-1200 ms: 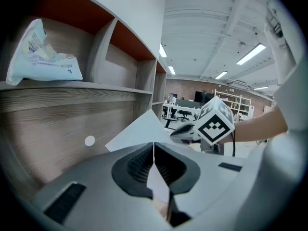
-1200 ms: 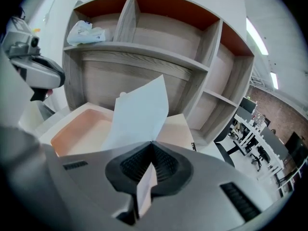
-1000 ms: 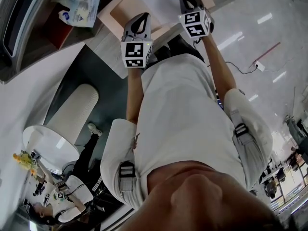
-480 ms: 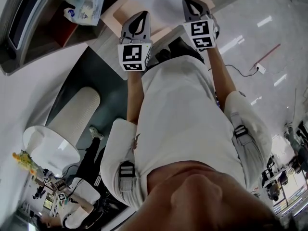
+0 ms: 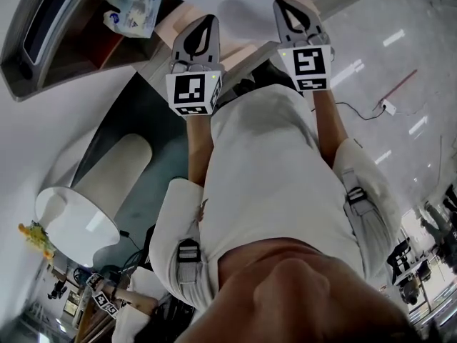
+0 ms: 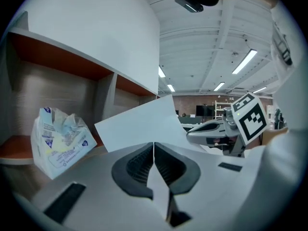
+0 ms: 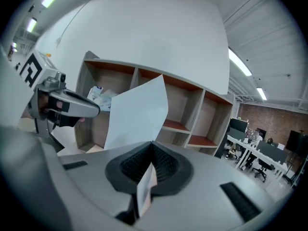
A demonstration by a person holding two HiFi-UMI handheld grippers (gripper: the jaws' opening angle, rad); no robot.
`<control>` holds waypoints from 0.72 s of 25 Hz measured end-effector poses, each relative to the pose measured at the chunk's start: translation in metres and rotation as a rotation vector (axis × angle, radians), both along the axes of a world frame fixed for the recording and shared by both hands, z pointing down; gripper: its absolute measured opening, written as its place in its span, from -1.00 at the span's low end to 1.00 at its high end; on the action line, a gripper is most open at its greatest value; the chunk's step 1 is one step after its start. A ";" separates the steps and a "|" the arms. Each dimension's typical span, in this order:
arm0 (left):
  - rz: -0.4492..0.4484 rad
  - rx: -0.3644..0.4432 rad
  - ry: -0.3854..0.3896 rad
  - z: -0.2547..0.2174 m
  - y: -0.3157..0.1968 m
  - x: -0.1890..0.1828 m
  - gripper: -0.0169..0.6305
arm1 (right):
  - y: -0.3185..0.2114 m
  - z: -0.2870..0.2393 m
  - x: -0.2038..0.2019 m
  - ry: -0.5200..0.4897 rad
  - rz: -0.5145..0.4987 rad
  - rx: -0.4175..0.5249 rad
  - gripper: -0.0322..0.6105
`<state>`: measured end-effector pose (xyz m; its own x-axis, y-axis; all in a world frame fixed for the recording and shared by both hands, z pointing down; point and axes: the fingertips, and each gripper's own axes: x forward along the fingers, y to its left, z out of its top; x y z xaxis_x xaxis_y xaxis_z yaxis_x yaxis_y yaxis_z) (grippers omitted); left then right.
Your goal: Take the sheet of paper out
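I hold a white sheet of paper between both grippers, in front of a wooden shelf unit. My left gripper is shut on the sheet's near edge, and the paper stands up out of its closed jaws. The right gripper is shut on the same edge further right. In the right gripper view the sheet rises tilted from the closed jaws. Each gripper shows in the other's view: the right one and the left one.
A crumpled plastic packet with blue print lies in a left compartment of the shelf unit, under a white curved top. A white round pedestal stands below left. Desks and chairs fill the far right.
Both grippers have come up toward the head camera with the sheet still clamped, so their marker cubes look larger. The packet and shelf have slid toward the picture's top edge.
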<state>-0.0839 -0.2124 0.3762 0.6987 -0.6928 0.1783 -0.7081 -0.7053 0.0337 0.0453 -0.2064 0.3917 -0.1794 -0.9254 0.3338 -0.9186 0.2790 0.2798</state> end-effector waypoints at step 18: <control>-0.084 0.100 0.000 -0.057 0.008 -0.023 -0.87 | 0.014 -0.071 -0.030 -0.096 -0.112 0.126 -0.84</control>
<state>-0.1071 -0.2045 0.3191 0.6375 -0.7631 0.1059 -0.7647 -0.6435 -0.0339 0.0153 -0.1923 0.3210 -0.3095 -0.9310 0.1934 -0.9078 0.3499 0.2314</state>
